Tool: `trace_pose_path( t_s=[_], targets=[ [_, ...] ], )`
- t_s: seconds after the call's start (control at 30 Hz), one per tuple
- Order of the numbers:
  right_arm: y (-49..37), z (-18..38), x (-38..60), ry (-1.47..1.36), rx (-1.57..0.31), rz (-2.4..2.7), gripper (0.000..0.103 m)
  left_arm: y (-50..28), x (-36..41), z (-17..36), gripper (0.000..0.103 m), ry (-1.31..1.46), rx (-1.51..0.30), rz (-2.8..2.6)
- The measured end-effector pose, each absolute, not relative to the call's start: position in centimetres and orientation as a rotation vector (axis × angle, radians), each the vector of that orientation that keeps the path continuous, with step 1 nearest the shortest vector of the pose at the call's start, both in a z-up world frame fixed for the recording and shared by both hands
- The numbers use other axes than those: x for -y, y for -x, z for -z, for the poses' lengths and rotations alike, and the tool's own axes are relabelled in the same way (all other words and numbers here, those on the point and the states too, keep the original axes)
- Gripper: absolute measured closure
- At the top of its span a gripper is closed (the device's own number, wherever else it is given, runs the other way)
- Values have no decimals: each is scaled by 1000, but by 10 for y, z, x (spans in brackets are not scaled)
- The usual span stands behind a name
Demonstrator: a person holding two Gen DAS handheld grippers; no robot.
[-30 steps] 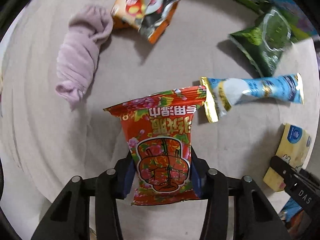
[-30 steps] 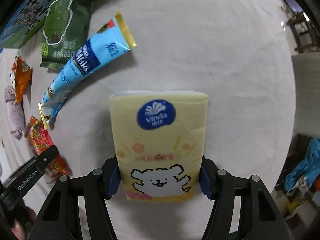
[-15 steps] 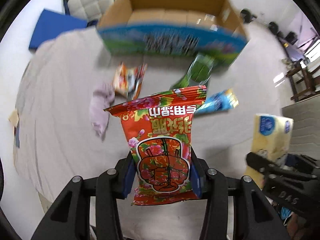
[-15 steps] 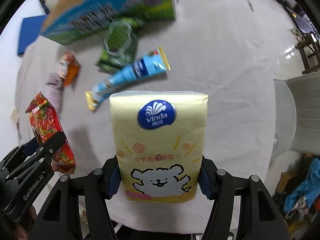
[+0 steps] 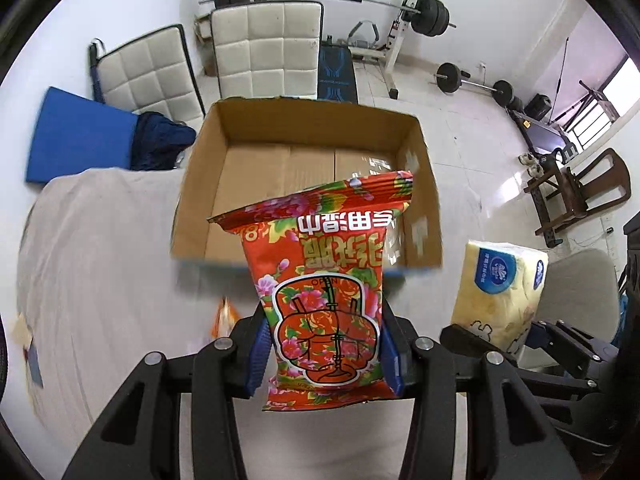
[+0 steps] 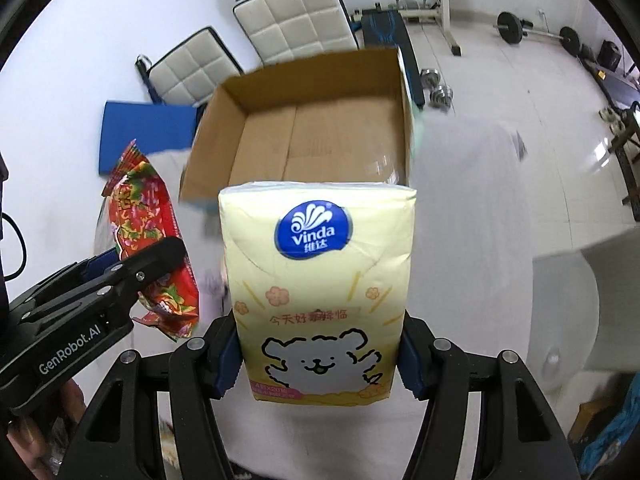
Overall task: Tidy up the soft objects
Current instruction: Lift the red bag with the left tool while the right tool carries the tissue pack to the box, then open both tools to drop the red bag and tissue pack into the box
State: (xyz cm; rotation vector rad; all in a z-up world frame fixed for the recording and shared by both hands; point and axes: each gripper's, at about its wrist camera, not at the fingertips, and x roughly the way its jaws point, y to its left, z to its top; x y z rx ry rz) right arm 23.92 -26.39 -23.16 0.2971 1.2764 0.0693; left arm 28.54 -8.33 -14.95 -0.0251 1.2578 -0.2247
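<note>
My left gripper [image 5: 322, 354] is shut on a red flowered wet-wipe pack [image 5: 320, 280], held upright in the air. My right gripper [image 6: 320, 360] is shut on a yellow Vinda tissue pack [image 6: 316, 292] with a white bear on it. Both packs hang just in front of an open cardboard box [image 5: 304, 132], whose bottom looks bare. In the left wrist view the tissue pack [image 5: 500, 292] shows at the right. In the right wrist view the red pack [image 6: 148, 236] and the left gripper's fingers [image 6: 156, 260] show at the left.
The box [image 6: 312, 80] stands at the far end of a grey-cloth table [image 5: 92, 260]. An orange snack bag [image 5: 224, 316] peeks out below the box's near wall. White padded chairs [image 5: 264, 40], a blue mat [image 5: 76, 136] and barbell gear [image 5: 428, 8] stand behind.
Both grippers have risen from the table with their packs and tilted up. The view went from the snack bags on the cloth to the open box and the room beyond.
</note>
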Motion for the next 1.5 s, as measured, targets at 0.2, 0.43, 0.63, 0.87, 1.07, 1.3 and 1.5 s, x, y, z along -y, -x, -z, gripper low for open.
trace_pose_path(
  t_s=[0.2, 0.43, 0.63, 0.87, 1.07, 1.3, 1.5],
  targets=[
    [-343, 267, 262, -309, -1323, -33, 38, -384, 74, 192, 60, 55, -1361, 248],
    [-429, 339, 271, -307, -1418, 16, 38, -463, 78, 256, 60, 116, -1505, 298],
    [-477, 378, 270, -258, -1449, 45, 38, -498, 81, 295, 60, 134, -1584, 338],
    [-504, 396, 266, -213, -1452, 64, 37, -500, 90, 299, 59, 53, -1583, 341],
    [-518, 408, 261, -180, -1478, 89, 28, -489, 91, 291, 55, 1, -1544, 301],
    [-509, 393, 256, -152, -1467, 118, 26, -464, 83, 278, 25, -32, -1485, 257],
    [-482, 374, 249, -152, -1430, 136, 0, -427, 71, 258, 11, -52, -1420, 227]
  ],
)
